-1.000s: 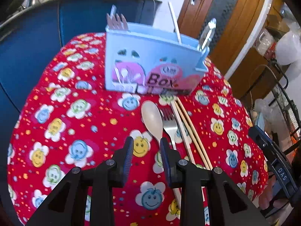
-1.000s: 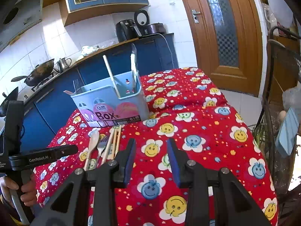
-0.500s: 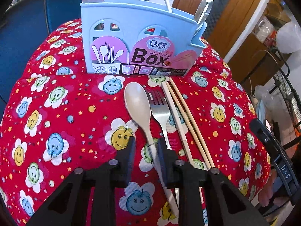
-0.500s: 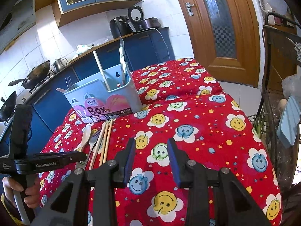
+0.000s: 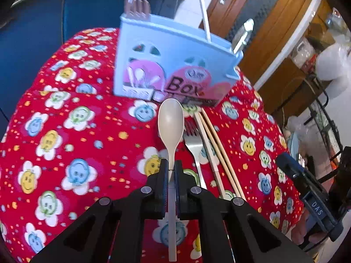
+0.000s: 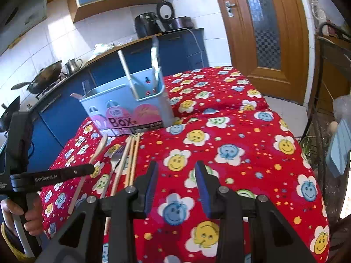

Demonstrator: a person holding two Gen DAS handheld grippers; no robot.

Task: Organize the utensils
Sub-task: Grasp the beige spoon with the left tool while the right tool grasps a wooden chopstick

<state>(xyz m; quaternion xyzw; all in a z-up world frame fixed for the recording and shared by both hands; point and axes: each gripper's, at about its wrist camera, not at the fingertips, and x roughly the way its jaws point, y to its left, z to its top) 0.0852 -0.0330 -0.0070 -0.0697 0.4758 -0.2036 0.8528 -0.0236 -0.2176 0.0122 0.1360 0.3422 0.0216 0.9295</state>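
A beige spoon has its bowl pointing at the light-blue utensil box. My left gripper is shut on the spoon's handle, whose tail sticks out behind the pads. A metal fork and several chopsticks lie on the cloth just right of the spoon. The right wrist view shows the left gripper holding the spoon, with the chopsticks and the box nearby. My right gripper hovers open over the red cloth, nothing between its fingers.
The table wears a red smiley-flower cloth. The box holds forks, a chopstick and a metal utensil. Blue cabinets with a wok and appliances stand behind, a wooden door at the back right, a wire rack at right. A hand holds the left gripper's handle.
My left gripper dipped toward the spoon, then its jaws closed on the handle; the box looks farther off again. The right gripper stayed open and nearly still.
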